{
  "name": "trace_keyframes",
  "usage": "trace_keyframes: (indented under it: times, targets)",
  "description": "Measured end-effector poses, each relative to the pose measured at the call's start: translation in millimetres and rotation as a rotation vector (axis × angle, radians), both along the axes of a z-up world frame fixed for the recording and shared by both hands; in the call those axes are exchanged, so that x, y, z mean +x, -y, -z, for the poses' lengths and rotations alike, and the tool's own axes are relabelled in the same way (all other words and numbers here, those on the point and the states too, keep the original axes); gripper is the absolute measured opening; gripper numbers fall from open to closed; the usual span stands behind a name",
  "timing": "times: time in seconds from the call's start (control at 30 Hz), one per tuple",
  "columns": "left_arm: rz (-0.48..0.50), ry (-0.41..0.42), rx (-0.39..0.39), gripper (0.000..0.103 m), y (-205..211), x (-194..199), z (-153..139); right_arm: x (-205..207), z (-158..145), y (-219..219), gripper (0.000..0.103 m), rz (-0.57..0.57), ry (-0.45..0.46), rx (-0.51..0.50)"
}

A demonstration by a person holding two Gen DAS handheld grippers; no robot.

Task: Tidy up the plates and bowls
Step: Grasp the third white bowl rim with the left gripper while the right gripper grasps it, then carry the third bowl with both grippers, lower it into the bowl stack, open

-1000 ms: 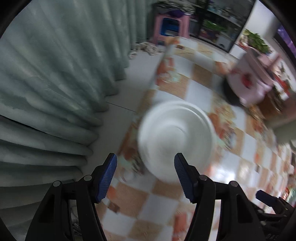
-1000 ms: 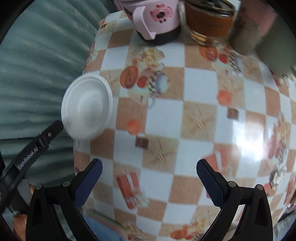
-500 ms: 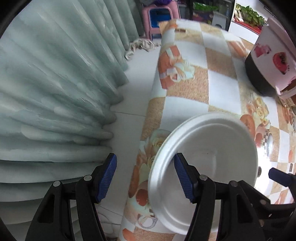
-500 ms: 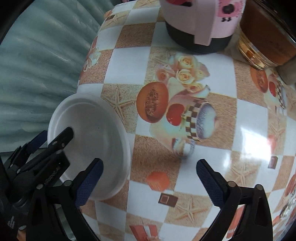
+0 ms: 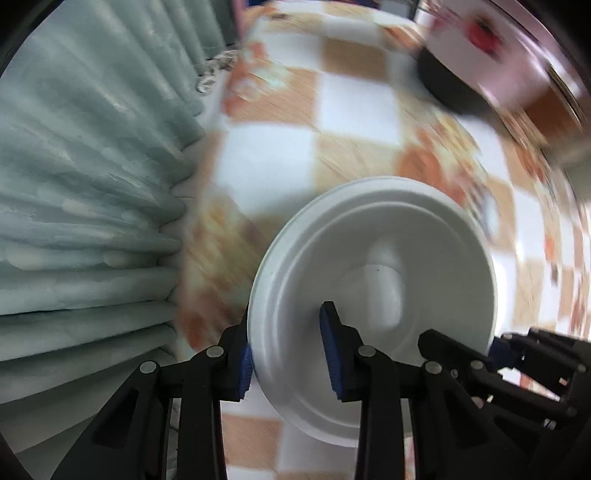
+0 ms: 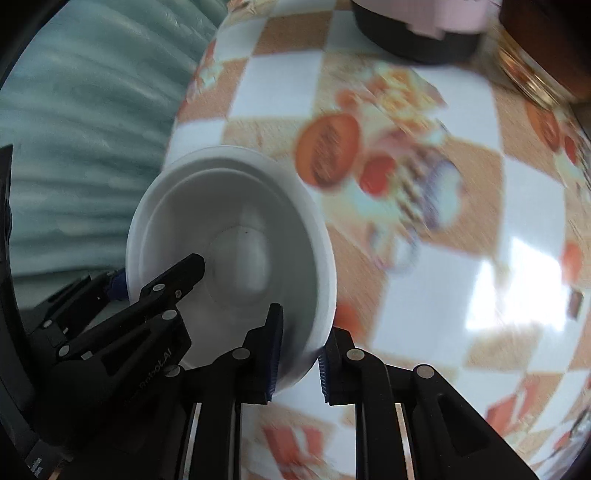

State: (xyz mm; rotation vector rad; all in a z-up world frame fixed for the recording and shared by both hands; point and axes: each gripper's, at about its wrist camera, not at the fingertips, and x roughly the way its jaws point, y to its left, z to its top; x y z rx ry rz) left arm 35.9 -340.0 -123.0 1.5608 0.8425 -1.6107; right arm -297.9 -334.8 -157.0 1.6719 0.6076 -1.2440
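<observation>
In the left wrist view the desk wears a glossy checked cloth of white and tan squares with fruit and flower prints, much of it smeared by motion blur. Its left edge runs just beside a pleated grey-green curtain, so there is little open room on that side, while the cloth stretches free toward the far end. A white bowl sits near that left edge, and the left gripper has its jaws pinching the bowl's near-left rim, one blue pad outside the wall and one inside. At the far right a pink container with a black base stands well apart from the bowl. In the right wrist view the same white bowl lies by the desk's curtain-side edge, and the right gripper has its jaws pinching the near-right rim, one pad inside and one outside. The left gripper shows at lower left on the opposite rim. Bare checked cloth spreads wide to the right; the black-based container and an amber glass jar stand at the far edge.
</observation>
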Motion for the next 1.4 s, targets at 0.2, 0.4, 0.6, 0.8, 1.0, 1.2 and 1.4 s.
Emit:
trace_keyframes:
  times: [0.2,0.4,0.6,0.8,1.0,1.2,1.4]
  targets:
    - [0.101,-0.001,0.024,0.036,-90.1,-15.6,-3.1,-4.3,6.8,-83.4,0.020,0.051,0.035,0.084]
    - [0.188,0.007,0.065,0.036,-180.2,-21.0,-5.7,1.5,12.1,-167.0,0.020,0.123,0.030,0.142]
    - [0.264,0.029,0.114,0.036,-272.6,-11.7,-6.2,16.0,21.7,-242.8,0.021,0.176,0.069,0.215]
    - [0.381,0.063,0.143,0.043,-338.4,-8.4,-4.8,28.8,24.4,-285.1,0.022,0.173,0.059,0.262]
    - [0.446,0.067,0.140,0.043,-371.8,0.1,-18.2,37.9,13.7,-297.8,0.023,0.175,0.065,0.260]
    - [0.517,0.034,0.085,0.043,-381.1,-9.4,-54.8,31.8,-15.5,-314.7,0.023,0.197,0.050,0.196]
    - [0.601,-0.038,0.024,0.043,-387.8,-35.6,-87.5,-20.3,-53.0,-368.0,0.023,0.315,0.025,0.126]
